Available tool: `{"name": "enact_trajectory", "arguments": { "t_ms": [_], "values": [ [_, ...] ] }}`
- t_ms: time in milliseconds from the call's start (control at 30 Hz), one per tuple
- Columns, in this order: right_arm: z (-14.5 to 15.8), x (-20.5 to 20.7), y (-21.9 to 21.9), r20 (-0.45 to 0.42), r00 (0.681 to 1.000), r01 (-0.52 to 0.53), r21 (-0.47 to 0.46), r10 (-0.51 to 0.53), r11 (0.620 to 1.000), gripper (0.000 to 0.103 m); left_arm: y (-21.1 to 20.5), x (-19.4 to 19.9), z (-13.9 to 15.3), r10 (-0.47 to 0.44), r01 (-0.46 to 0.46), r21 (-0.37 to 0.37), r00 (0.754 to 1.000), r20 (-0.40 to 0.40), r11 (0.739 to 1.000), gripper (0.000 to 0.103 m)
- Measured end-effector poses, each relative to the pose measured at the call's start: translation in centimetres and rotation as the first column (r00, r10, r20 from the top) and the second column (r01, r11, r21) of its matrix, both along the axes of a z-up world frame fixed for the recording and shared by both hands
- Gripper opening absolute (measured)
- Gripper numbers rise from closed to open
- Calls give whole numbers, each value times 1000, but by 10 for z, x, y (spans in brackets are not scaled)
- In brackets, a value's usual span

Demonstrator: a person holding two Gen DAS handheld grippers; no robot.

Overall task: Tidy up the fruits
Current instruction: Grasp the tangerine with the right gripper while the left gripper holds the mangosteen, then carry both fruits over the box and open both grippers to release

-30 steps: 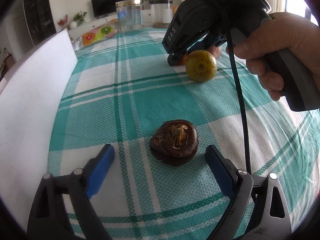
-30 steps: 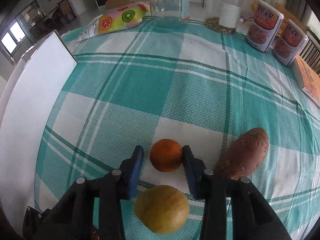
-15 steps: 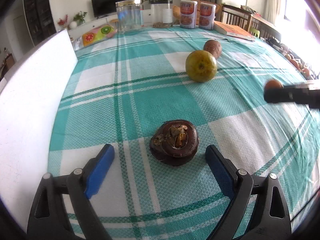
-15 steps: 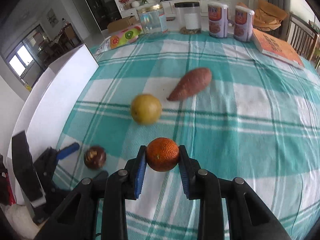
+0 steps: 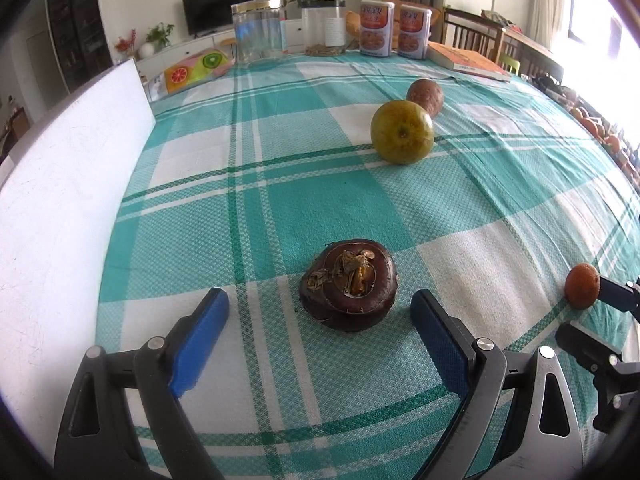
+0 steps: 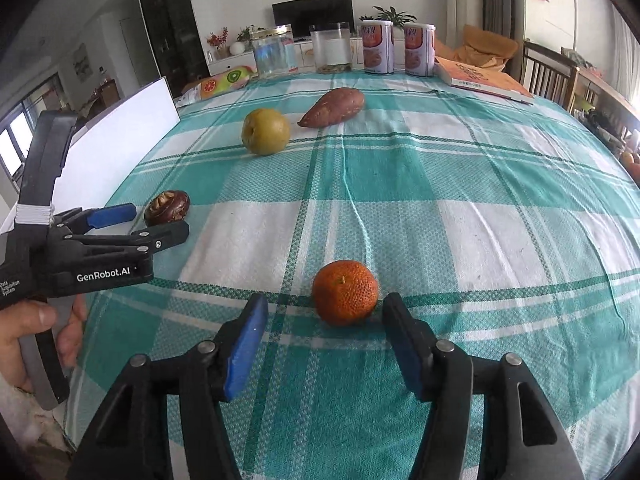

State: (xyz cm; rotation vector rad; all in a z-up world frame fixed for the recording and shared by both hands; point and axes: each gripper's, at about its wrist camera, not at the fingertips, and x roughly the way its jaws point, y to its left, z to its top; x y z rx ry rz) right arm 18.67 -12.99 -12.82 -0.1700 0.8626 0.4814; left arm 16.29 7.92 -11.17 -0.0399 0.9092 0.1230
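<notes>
Both of my grippers stand released over the table's checked cloth [image 6: 420,184]; my right gripper [image 6: 324,336] has its blue pads spread wide, with the orange tangerine [image 6: 345,298] resting on the cloth just ahead of the gap between them and clear of both pads, near the table's front edge; my left gripper [image 5: 320,320] is likewise spread, and the dark brown fruit [image 5: 349,285] with its dried stem uppermost lies on the cloth between the fingertips, touching neither, near the front left corner; in the right wrist view that gripper shows at the left with my left hand [image 6: 36,332] on its handle; the white board [image 5: 60,208] stands along the table's left edge; the yellow-green round fruit [image 6: 265,131] sits further toward the far edge, with the sweet potato [image 6: 333,107] just beside and behind it; whether those two touch I cannot tell; two glass jars [image 6: 275,57], two cans [image 6: 377,53] and a book [image 6: 484,78] line the far edge.
</notes>
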Motion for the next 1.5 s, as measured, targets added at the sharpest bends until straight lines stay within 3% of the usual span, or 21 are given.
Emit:
{"name": "enact_trajectory", "arguments": {
  "t_ms": [267,433,567,600,633,667,700,800,900,1067,1200,1300,1400,1500],
  "values": [
    [1,-1,-5,0,1000,19,32,-19,999,70,1,-1,1,-3,3,-14,1000,3,1000,93],
    [5,2,-17,-2,998,56,81,-56,995,70,16,-5,8,-30,35,-214,999,27,976,92],
    [6,14,-17,-47,996,82,112,-77,990,69,-1,2,8,-56,58,-99,998,18,993,89],
    [5,16,-14,-55,996,76,114,-70,991,66,-3,2,8,-60,61,-96,998,19,994,74],
    [4,17,-10,-68,996,61,104,-55,993,50,-5,1,8,-60,60,-97,998,8,994,48],
    [2,16,-7,-71,996,61,79,-55,995,37,-6,0,9,-61,61,-87,998,4,994,46],
    [3,13,-8,-62,996,63,80,-58,995,32,-5,-2,11,-61,62,-91,998,8,994,46],
    [9,5,-16,-92,992,99,143,-86,985,31,0,-21,27,-61,64,-158,998,23,985,46],
    [25,-7,-12,-105,993,77,202,-57,976,31,1,-55,60,-104,117,-272,993,63,955,46],
    [73,-32,28,-34,997,-55,273,67,961,31,15,-111,115,-128,166,-307,982,142,937,46],
    [110,-56,78,13,978,-199,330,207,923,31,64,-150,150,-17,86,-353,981,194,932,46],
    [127,-78,126,17,938,-329,355,346,875,31,111,-171,165,106,-37,-317,974,202,948,46],
    [132,-99,178,-1,880,-441,367,474,819,31,161,-186,160,239,-190,-264,956,172,946,46],
    [125,-123,225,-29,816,-534,347,578,771,31,203,-198,138,377,-353,-201,921,100,914,46]
  ]
}}
